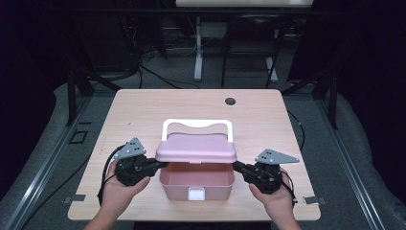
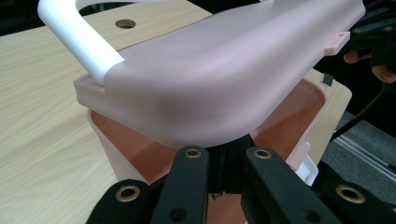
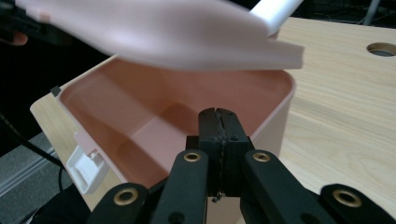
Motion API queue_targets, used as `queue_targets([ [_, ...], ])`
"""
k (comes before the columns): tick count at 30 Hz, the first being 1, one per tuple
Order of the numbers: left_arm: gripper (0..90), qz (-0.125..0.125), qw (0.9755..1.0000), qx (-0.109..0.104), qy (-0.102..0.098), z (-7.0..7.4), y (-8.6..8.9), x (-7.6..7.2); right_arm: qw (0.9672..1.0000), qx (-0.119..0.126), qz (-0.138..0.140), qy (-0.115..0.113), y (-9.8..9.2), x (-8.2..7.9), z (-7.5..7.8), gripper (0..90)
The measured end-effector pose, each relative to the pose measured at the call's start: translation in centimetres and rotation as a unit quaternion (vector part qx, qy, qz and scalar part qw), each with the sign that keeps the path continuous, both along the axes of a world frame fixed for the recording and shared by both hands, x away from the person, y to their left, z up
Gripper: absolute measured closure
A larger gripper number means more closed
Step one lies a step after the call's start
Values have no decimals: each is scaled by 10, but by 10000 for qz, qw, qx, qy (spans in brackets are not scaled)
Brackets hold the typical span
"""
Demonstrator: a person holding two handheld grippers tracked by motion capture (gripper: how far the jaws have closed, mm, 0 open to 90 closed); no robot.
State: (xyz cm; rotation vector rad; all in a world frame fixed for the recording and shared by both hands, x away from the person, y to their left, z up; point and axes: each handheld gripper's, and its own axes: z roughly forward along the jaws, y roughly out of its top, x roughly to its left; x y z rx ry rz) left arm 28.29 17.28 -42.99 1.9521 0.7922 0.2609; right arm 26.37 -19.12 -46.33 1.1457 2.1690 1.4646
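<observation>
- The pink plastic storage box (image 1: 197, 184) with a white front latch (image 1: 196, 193) is sitting near the person's edge of the pale wooden table (image 1: 143, 110), between the two hands, so both tools can reach its sides.
- Its rounded pink lid (image 1: 196, 148) with the white carry handle (image 1: 197, 124) is hanging tilted over the open body, front edge raised, leaving the bare pink inside showing.
- The left gripper (image 1: 159, 164) is sitting at the lid's left end with its jaws drawn together, tips tucked under the lid's edge; this looks like what is propping the lid up.
- The right gripper (image 1: 236, 166) is resting at the box's right rim, jaws pressed closed with nothing between them, seemingly steadying the body.
- In the right gripper view, the lid is hovering clear above the rim.
</observation>
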Motion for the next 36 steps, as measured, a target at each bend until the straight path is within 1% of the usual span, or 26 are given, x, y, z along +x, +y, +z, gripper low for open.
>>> queue_targets([
  [6,897,7,10000,-22,13,3,0,2,9998,-130,140,8,9,-2,-6,897],
  [9,897,21,10000,-5,25,5,0,3,9997,-166,183,60,13,-3,-10,900],
  [11,897,23,10000,-43,-8,5,0,4,9995,-188,249,106,16,-3,-13,900],
  [19,897,43,10000,-55,-24,9,0,7,9983,-361,392,219,25,-3,-23,900],
  [30,897,66,9999,-70,-70,16,-1,12,9976,-386,473,338,30,-3,-31,900],
  [36,897,88,9999,-83,-78,18,-1,14,9977,-361,478,312,31,-3,-32,900],
])
